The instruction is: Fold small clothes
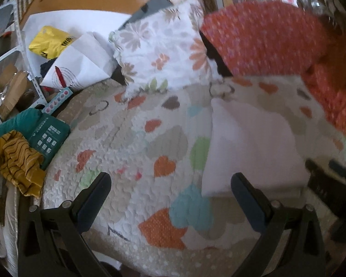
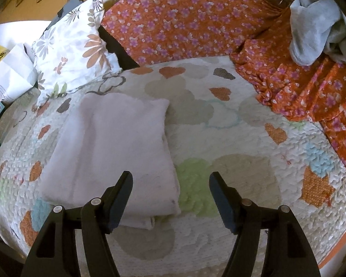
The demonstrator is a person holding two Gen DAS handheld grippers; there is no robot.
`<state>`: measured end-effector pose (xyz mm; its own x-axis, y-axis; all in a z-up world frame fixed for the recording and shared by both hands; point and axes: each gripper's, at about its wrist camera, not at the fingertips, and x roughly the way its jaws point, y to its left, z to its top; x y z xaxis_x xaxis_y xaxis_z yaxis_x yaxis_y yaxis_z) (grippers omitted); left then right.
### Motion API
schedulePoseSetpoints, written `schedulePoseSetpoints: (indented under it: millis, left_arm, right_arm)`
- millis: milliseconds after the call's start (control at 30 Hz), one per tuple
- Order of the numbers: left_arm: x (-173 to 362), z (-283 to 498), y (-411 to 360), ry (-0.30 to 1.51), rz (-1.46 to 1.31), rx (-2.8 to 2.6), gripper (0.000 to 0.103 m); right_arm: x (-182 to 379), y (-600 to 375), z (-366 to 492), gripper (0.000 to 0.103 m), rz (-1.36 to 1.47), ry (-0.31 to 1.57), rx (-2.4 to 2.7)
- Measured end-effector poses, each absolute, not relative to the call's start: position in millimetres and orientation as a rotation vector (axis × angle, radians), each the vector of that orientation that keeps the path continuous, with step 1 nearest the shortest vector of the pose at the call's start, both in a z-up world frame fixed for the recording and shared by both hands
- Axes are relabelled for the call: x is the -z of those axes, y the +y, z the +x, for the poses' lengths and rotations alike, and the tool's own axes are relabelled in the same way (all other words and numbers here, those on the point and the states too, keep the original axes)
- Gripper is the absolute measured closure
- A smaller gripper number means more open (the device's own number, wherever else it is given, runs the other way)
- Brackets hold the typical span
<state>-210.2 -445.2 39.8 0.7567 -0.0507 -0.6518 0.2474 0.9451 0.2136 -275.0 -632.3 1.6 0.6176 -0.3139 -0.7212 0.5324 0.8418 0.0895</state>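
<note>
From the left wrist, the left gripper (image 1: 170,189) stands wide and empty over the heart-print quilt (image 1: 131,138); the pale folded cloth (image 1: 249,143) lies just to its right.

From the right wrist, the right gripper (image 2: 170,191) gapes wide, empty, above the cloth's (image 2: 113,147) near right corner. A careless finger could drag that top layer and undo the fold.

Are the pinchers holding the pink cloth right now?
No, nothing is held. The left gripper and right gripper are both open and empty above the folded pink cloth lying on the quilt.
</note>
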Motion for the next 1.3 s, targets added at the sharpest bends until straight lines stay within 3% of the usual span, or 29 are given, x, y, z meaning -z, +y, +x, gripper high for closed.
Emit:
schedulePoseSetpoints:
  millis: [1300]
  left_arm:
    - [-8.3, -197.8, -434.5, 0.846, 0.216, 0.267, 0.000]
  right_arm:
    - [12.9, -603.8, -254.6, 0.026, 0.218, 0.799, 0.466]
